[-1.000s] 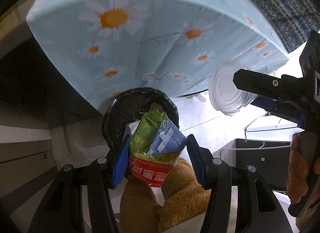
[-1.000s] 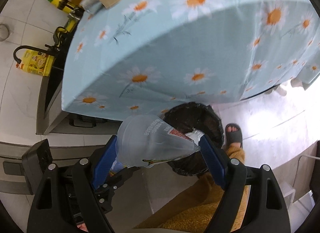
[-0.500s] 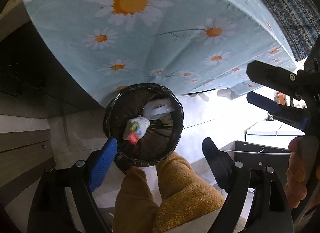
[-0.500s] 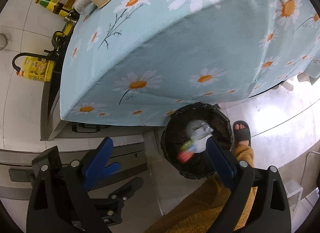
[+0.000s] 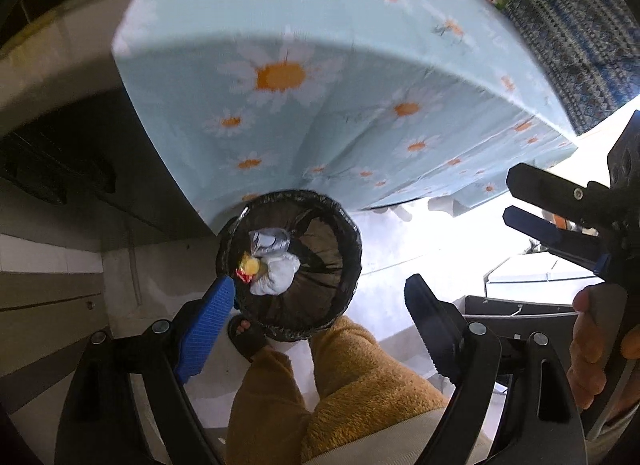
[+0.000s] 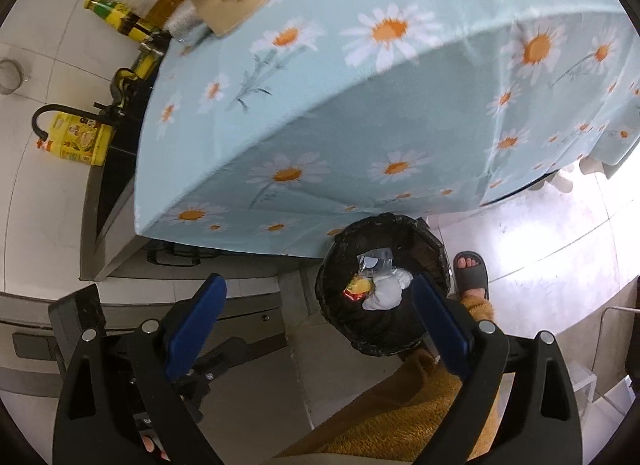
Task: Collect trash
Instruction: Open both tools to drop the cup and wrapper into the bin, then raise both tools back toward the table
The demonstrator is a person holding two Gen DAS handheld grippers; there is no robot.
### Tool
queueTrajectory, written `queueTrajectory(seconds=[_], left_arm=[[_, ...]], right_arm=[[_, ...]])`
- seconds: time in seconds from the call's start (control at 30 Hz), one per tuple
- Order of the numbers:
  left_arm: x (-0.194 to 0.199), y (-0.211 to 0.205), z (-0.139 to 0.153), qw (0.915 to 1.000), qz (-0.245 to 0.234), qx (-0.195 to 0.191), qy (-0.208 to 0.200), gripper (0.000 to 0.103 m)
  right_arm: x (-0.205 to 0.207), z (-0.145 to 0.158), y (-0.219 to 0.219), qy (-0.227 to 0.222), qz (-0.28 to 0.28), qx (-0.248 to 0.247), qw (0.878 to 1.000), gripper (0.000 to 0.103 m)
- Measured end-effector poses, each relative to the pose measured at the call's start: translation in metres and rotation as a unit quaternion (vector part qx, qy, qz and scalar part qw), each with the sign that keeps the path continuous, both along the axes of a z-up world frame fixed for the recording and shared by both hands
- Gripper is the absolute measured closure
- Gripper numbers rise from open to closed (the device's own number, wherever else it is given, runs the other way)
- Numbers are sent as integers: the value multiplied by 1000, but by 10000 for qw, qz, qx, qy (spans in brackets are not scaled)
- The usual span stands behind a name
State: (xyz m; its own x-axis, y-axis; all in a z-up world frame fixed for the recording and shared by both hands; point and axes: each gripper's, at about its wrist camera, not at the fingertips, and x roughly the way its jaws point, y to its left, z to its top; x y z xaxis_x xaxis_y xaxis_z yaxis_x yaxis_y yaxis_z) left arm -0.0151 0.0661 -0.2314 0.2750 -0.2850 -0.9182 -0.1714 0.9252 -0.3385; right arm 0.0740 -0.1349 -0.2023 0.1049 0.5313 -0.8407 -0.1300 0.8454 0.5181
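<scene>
Daisy-print table [image 6: 360, 105] overhangs the black bin [image 5: 289, 265], where the trash [image 5: 268, 265] lies; left claw [image 5: 316, 301] and right claw [image 6: 320, 297] gape empty, so lift clear before reaching for more

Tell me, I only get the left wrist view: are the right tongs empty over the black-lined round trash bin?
Observer: Yes. The right wrist view shows the right tongs open, with nothing between their blue pads.
Operator: Anything beside the table that I can't see?
Observer: A yellow plastic jug stands next to a black curved tap.
Operator: And on the light blue daisy-print tablecloth?
Observer: A beige cloth pouch lies near its corner.
</scene>
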Motion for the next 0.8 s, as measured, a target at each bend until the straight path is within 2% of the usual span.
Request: queueTrajectory(seconds=[0.27, 0.47, 0.63, 0.8], left_arm=[[-7, 3, 51, 9979, -75, 122, -635, 18], [1, 6, 88, 9936, -100, 172, -1115, 18], [16, 7, 113, 9894, 7, 239, -1434, 18], [43, 5, 133, 9856, 140, 317, -1654, 18]], right_arm=[[-15, 45, -14, -526, -186, 49, 9984, 10], [-21, 79, -26, -940, -293, 80, 9951, 10], [-8, 108, -38, -1335, -261, 107, 9906, 10], [23, 131, -45, -1673, -75, 165, 9857, 10]])
